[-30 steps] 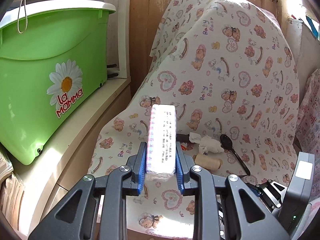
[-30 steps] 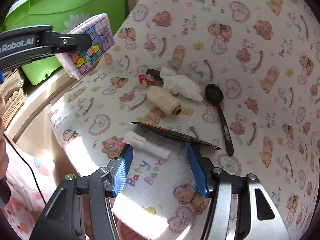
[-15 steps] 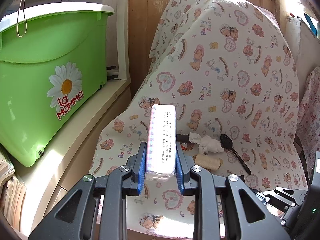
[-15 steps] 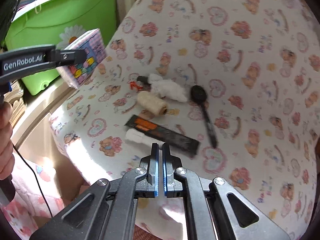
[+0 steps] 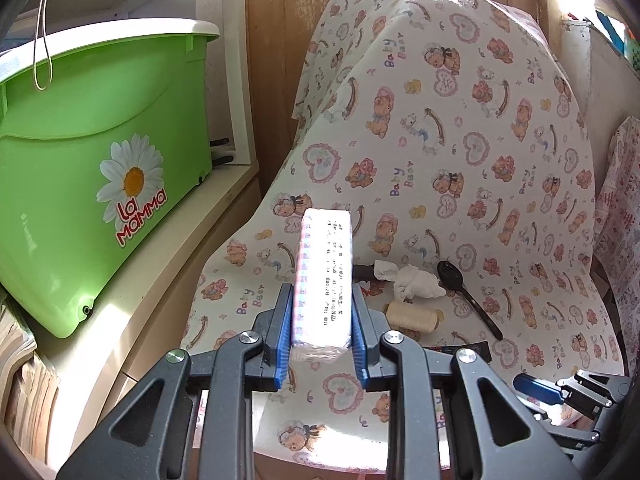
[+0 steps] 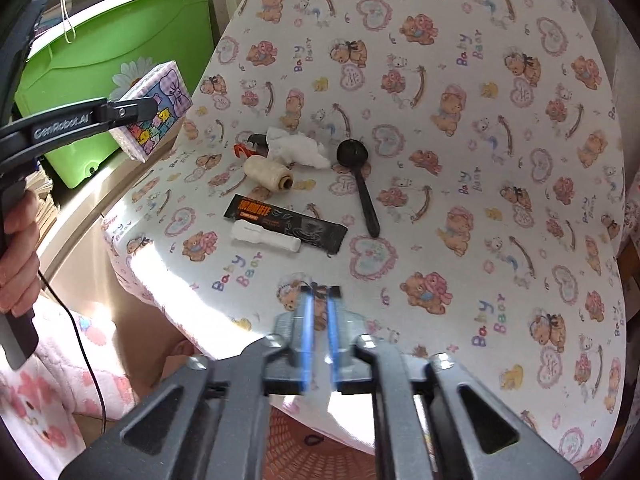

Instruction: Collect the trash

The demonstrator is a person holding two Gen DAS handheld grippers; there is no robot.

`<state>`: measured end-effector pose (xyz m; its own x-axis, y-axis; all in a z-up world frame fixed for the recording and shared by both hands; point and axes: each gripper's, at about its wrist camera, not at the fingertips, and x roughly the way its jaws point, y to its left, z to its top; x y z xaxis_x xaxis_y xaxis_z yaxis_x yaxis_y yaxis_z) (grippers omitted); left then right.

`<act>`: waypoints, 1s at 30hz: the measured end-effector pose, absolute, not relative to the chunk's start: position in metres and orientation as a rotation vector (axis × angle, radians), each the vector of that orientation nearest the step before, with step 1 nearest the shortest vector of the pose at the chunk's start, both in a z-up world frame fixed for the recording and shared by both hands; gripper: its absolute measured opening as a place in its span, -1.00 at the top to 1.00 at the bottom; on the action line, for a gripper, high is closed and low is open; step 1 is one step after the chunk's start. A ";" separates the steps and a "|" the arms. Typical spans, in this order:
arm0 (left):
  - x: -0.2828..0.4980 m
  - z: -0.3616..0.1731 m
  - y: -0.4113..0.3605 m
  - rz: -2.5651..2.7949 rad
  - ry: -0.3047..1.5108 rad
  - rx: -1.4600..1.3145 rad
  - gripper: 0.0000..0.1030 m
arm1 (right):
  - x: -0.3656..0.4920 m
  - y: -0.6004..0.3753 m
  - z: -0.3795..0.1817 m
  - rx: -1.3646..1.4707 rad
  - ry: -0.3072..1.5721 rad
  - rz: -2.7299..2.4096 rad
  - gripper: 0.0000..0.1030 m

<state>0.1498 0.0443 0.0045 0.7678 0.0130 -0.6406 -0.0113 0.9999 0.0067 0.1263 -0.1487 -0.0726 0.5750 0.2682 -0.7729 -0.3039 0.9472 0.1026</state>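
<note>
Your left gripper [image 5: 322, 328] is clamped on a tissue pack [image 5: 323, 280]; from its own camera you see only the pack's printed edge, while your right camera shows its checked face [image 6: 154, 114] with coloured bears, held up off the cloth, and your hand [image 6: 18, 252] on the handle. Your right gripper [image 6: 318, 336] is blurred, its jaws opening with nothing between them.

The trash lies grouped on a bear-print cloth [image 6: 460, 184] draped over a seat: a crumpled tissue [image 6: 298, 148], a spool of thread [image 6: 268, 172], a black spoon [image 6: 358, 184], a dark wrapper [image 6: 286, 222] and a white plastic piece [image 6: 266, 238] touching its near edge. A green tub [image 5: 80, 160] stands on a shelf to the left.

From the left view the wrapper and white piece are mostly hidden behind the gripper. An orange basket [image 6: 316, 444] is cut off under the right gripper.
</note>
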 end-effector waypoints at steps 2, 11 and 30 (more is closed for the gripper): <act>0.151 0.003 0.048 0.013 0.705 -0.014 0.53 | 0.130 -0.141 -0.071 -0.020 0.871 0.318 -0.25; 0.156 0.005 0.061 0.036 0.708 -0.054 0.53 | 0.149 -0.096 -0.081 -0.010 0.846 0.138 -0.62; 0.156 0.008 0.062 0.051 0.697 -0.048 0.53 | 0.133 -0.090 -0.070 -0.052 0.764 0.167 -0.06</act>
<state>0.1556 0.0618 0.0075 0.7658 0.0309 -0.6423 -0.0631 0.9976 -0.0272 0.1331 -0.0897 -0.0703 0.7098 0.1313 -0.6921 -0.1689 0.9855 0.0138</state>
